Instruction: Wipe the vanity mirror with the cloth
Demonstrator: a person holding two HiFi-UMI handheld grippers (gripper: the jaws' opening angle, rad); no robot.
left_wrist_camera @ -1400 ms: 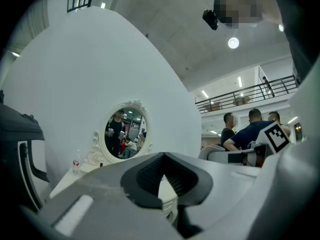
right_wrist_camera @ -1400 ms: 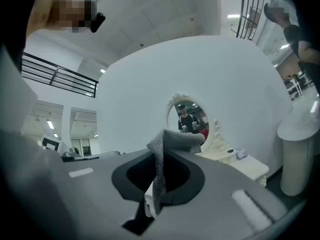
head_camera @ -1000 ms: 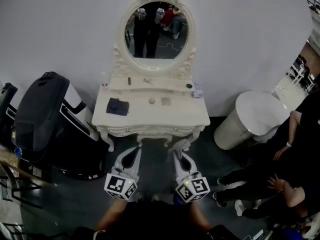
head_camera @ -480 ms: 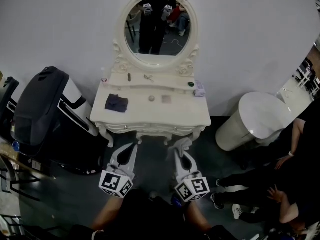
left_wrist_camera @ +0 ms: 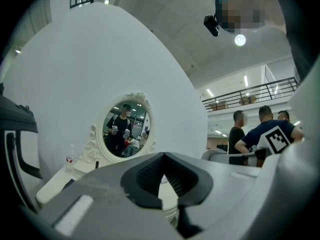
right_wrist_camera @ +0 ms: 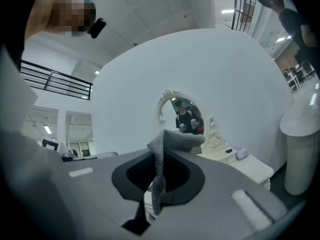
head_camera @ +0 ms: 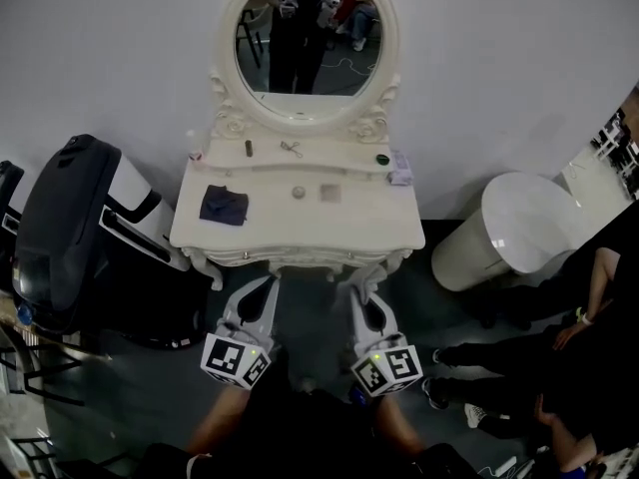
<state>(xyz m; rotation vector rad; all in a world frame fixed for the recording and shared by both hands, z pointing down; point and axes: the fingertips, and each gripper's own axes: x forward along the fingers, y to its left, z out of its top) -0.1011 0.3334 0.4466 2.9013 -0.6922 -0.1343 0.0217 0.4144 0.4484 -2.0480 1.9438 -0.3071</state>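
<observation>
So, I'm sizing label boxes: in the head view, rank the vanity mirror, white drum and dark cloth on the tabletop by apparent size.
1. Vanity mirror, frame included.
2. White drum, close behind; that order is unsure.
3. Dark cloth, smallest.
</observation>
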